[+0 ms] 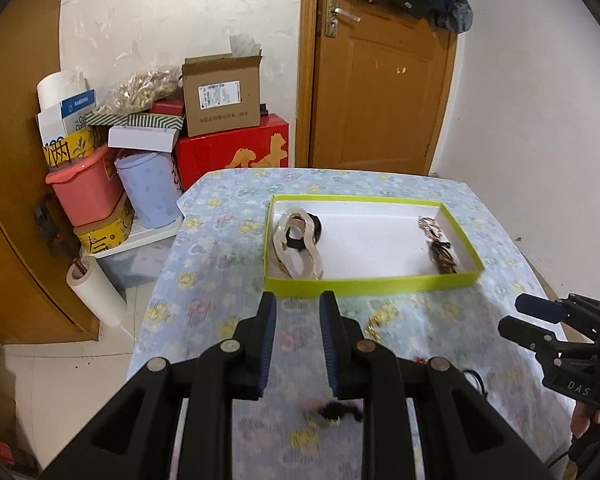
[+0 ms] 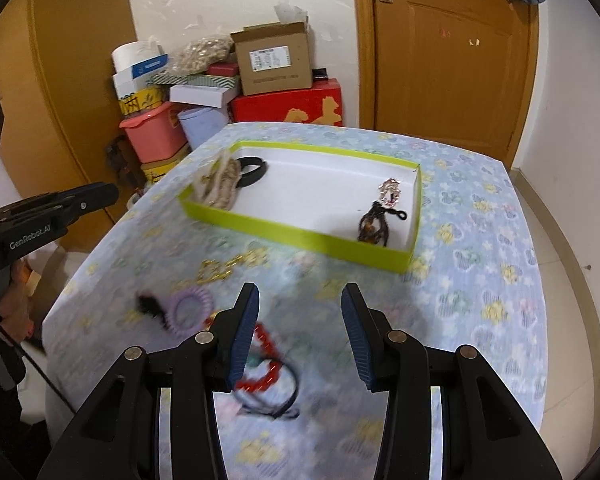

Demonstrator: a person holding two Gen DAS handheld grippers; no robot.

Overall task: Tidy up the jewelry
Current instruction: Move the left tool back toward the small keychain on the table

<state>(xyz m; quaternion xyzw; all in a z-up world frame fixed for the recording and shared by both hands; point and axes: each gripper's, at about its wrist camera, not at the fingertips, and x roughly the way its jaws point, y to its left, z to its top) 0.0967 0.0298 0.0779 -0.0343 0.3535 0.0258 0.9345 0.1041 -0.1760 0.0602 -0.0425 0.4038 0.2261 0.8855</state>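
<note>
The right gripper, released and holding nothing, hovers above the surface; red beads lie just below its left finger. The left gripper is likewise released.

You're working in a lived-in home room: a floral tablecloth is covering the table, and a wooden door with a lever handle is standing shut behind it. Past the table's far left corner, household clutter is piling up on the tiled floor: a cardboard box, a red gift box, a pink plastic bin. Clothes are hanging on the door.
</note>
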